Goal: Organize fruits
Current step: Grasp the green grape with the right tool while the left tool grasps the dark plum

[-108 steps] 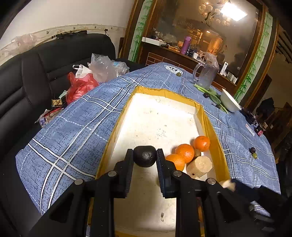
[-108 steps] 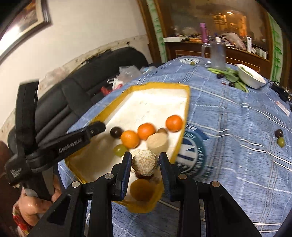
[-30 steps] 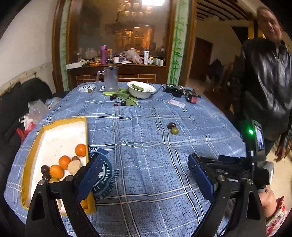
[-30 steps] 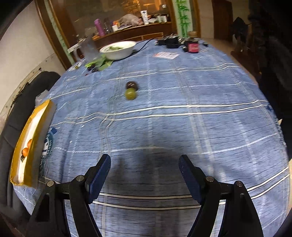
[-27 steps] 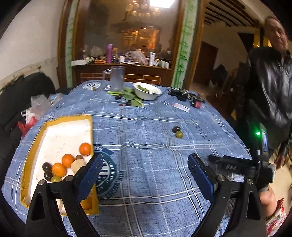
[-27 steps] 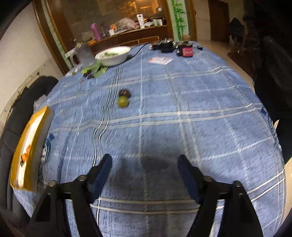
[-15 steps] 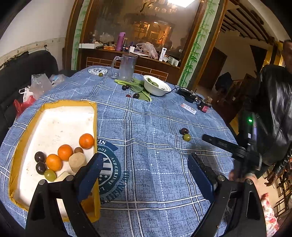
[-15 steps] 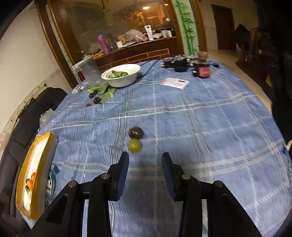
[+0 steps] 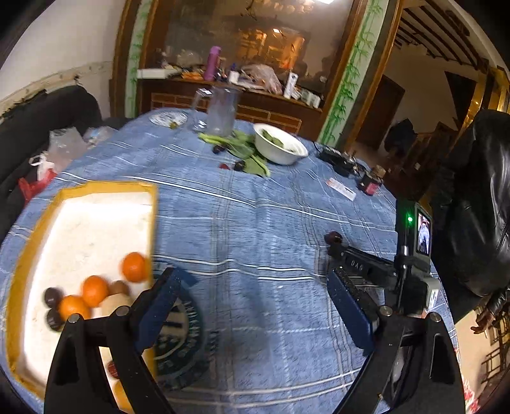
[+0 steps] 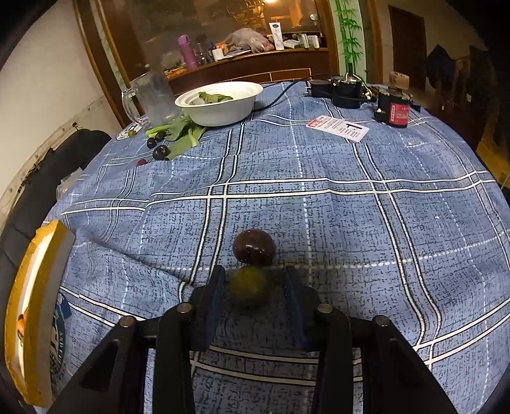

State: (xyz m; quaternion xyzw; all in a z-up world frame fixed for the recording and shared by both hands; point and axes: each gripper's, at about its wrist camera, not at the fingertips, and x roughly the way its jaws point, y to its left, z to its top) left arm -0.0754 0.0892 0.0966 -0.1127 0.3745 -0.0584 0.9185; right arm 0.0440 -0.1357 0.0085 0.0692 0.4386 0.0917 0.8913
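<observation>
Right wrist view: green fruit (image 10: 248, 285) lies between the closing right claw's (image 10: 254, 286) jaws, not yet gripped.

From where I sat, the room looked dim and warm, lit by ceiling lamps (image 9: 322, 1) at the back. The left wrist view smeared with motion blur; both fisheye views bent and blackened at their corners.
</observation>
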